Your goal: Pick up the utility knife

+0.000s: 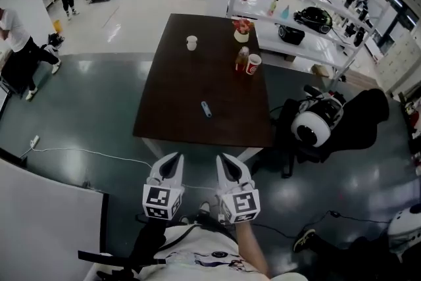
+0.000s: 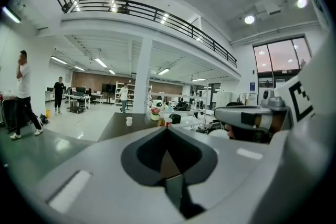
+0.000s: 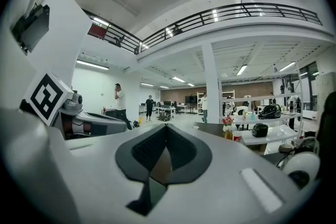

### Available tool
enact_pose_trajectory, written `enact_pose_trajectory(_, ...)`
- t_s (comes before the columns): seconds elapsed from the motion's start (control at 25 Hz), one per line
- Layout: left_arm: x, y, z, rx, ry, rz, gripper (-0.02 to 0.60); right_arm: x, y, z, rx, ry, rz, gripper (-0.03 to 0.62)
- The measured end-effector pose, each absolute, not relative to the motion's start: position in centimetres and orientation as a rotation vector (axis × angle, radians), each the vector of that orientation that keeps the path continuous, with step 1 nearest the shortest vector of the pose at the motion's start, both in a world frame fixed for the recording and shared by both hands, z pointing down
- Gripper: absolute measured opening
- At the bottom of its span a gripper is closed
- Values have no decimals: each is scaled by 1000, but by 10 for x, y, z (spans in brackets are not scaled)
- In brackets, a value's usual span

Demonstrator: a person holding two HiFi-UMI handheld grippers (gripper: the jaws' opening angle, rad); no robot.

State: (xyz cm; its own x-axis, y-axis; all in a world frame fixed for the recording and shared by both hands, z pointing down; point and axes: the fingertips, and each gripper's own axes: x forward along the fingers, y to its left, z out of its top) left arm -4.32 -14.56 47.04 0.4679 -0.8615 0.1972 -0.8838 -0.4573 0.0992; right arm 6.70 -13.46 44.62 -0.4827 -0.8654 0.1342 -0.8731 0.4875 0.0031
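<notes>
We held our left gripper and right gripper with jaws pressed together, empty, the small blue utility knife untouched well ahead of them.

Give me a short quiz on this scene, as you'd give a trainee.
1. True or false: the knife lies on the table, touched by neither gripper.
2. Which stands nearest the red cup? A) white cup B) bottle C) knife
3. Fill in: the left gripper and right gripper both have their jaws ____ (open or shut).

Key: 1 true; 2 B; 3 shut.
</notes>
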Motion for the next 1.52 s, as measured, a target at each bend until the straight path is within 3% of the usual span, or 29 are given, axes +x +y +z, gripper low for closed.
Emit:
enact_pose_trajectory(0.48, -10, -205, 469, 2553, -1585, 263, -3, 109, -190, 460, 1543, -2642, 199, 2)
enact_pose_trajectory(1.52, -43, -388, 497, 2541, -1399, 268, -3, 43, -369, 480, 1482, -2569, 271, 2)
